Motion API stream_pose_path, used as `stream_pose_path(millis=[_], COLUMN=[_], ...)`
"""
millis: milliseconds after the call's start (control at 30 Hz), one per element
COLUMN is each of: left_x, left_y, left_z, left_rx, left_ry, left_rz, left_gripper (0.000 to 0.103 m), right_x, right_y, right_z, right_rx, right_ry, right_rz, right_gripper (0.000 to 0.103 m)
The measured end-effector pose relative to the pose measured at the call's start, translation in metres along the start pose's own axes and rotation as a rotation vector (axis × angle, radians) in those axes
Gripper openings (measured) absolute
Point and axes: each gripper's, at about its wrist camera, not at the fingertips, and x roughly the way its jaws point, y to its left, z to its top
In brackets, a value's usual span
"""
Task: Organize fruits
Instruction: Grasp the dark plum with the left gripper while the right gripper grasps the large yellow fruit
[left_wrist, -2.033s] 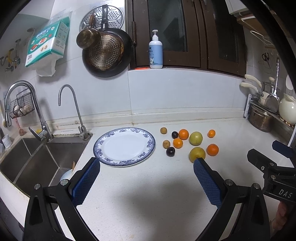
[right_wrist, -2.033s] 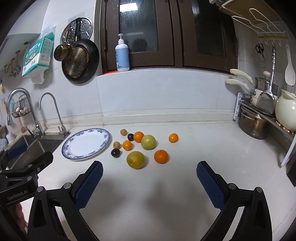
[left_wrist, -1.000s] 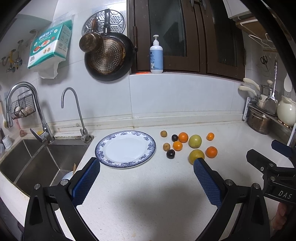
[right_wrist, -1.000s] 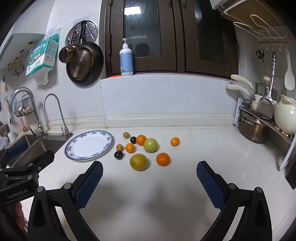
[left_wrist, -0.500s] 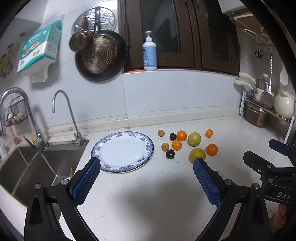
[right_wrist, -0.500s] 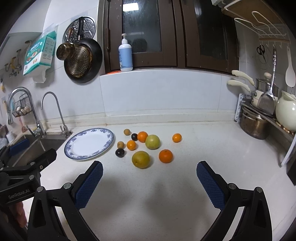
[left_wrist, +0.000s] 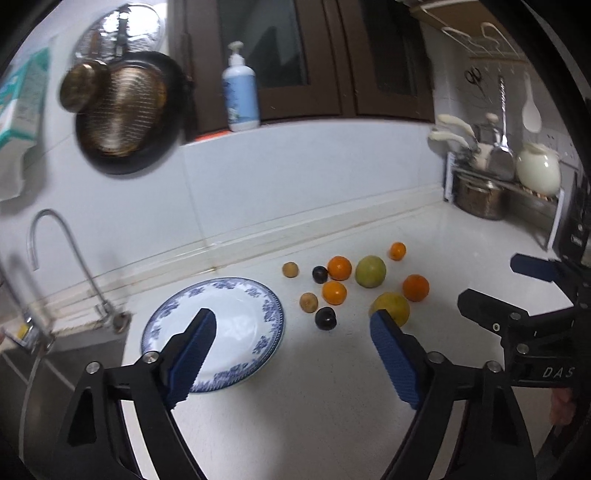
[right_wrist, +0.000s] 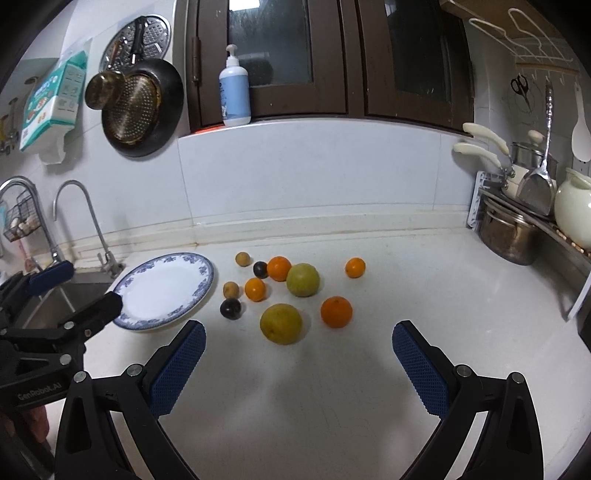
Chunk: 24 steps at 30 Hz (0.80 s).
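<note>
Several fruits lie loose on the white counter: a yellow citrus (right_wrist: 281, 323), a green one (right_wrist: 303, 279), oranges such as the one at front right (right_wrist: 336, 311), dark plums (right_wrist: 231, 308) and small brown fruits (right_wrist: 231, 289). A blue-rimmed white plate (right_wrist: 164, 288) lies empty to their left. My right gripper (right_wrist: 295, 349) is open and empty, just short of the yellow citrus. My left gripper (left_wrist: 291, 338) is open and empty, over the plate's (left_wrist: 236, 363) right edge, with a plum (left_wrist: 325, 318) ahead and the yellow citrus (left_wrist: 391, 308) by its right finger.
A sink (left_wrist: 26, 373) with two faucets (right_wrist: 79, 221) lies left of the plate. A steel pot (right_wrist: 511, 230) and dish rack stand at the right. Pans (right_wrist: 142, 110) and a soap bottle (right_wrist: 234, 90) are on the back wall.
Both grippers have moved forward toward the fruit. The left view has swung to the right and tilted, and is blurred. Both stay open.
</note>
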Motion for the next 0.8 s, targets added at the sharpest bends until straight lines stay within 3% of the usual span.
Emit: stream_pose_path(millis=[233,500,800], left_x=[0.048,0.098,0.139], left_y=[0.002,-0.002,-0.004], left_z=[-0.004,-0.005,-0.008], left_rx=[0.078,0.081,0.062], left_ry=[0.052,0.142,0.251], left_rz=[-0.093,-0.193,-0.255], left_gripper=[0.07,0.053,0.043], right_x=[0.042,0.09,0.127], right_y=[0.006,0.002,0.005], right_z=[-0.003,-0.011,-0.017], right_rx=[-0.022,-0.007,-0.017], right_ry=[0.075,0.187,0.278], right_rz=[0.007,0.053,0.121], right_gripper=[0.097,0.082,0.071])
